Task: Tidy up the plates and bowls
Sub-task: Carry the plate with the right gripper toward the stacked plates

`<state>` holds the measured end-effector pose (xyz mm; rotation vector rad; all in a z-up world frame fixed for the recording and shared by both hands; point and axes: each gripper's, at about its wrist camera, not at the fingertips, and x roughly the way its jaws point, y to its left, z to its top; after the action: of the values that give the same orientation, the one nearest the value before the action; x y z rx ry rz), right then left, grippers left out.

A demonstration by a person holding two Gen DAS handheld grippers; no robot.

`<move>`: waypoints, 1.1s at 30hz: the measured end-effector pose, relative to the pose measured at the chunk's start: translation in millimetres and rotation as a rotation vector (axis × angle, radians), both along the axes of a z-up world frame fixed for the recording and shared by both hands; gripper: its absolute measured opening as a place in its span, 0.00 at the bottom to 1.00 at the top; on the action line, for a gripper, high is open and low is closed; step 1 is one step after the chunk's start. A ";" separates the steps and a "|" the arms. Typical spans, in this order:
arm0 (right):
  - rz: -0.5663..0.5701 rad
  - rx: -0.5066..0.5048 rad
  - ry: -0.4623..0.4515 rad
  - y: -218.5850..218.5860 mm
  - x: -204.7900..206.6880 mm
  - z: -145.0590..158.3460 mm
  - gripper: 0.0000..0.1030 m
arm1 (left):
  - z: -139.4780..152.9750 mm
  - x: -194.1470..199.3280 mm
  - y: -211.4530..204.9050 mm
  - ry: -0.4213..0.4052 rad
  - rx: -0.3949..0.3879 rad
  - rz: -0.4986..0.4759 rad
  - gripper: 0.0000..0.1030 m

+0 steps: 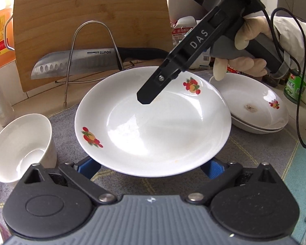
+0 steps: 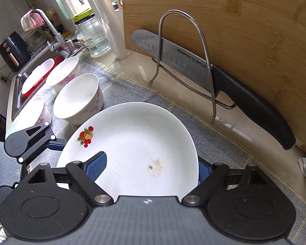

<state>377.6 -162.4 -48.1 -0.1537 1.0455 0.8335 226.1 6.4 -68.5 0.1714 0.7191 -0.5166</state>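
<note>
A white plate with fruit prints (image 1: 153, 122) hangs above the grey mat, and it also shows in the right wrist view (image 2: 132, 143). My right gripper (image 2: 151, 167) is shut on its rim, one blue pad (image 2: 97, 166) over the plate and one under it. The right gripper also shows in the left wrist view (image 1: 145, 100), reaching in from the upper right. My left gripper (image 1: 153, 168) is open, its blue pads (image 1: 213, 168) spread under the plate's near edge. A stack of two matching plates (image 1: 253, 112) sits at right. A white bowl (image 1: 20, 145) stands at left.
A bamboo board (image 1: 87, 20) leans at the back behind a wire rack (image 1: 91, 51) holding a knife (image 1: 75, 63). Three bowls (image 2: 77, 100) stand near the sink (image 2: 34, 77). Bottles and packets (image 1: 295, 87) stand at far right; a jar (image 2: 93, 36) and cup stack are behind.
</note>
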 end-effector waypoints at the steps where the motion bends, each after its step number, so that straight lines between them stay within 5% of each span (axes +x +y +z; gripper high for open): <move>1: -0.001 -0.001 -0.004 0.0 -1.8 1.3 0.89 | 1.5 -0.4 -0.4 0.002 0.000 -0.002 0.99; 13: -0.036 0.008 -0.028 -19.1 -30.7 16.1 0.89 | 24.7 -22.9 -15.0 0.001 0.033 -0.059 0.99; 33: -0.262 0.009 -0.047 -97.7 -97.5 28.6 0.89 | 38.9 -36.9 -73.9 0.012 0.064 -0.302 0.99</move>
<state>280.1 -260.1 -19.4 -0.0274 0.9933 0.5948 189.3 -67.5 -29.6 0.3397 0.7257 -0.7835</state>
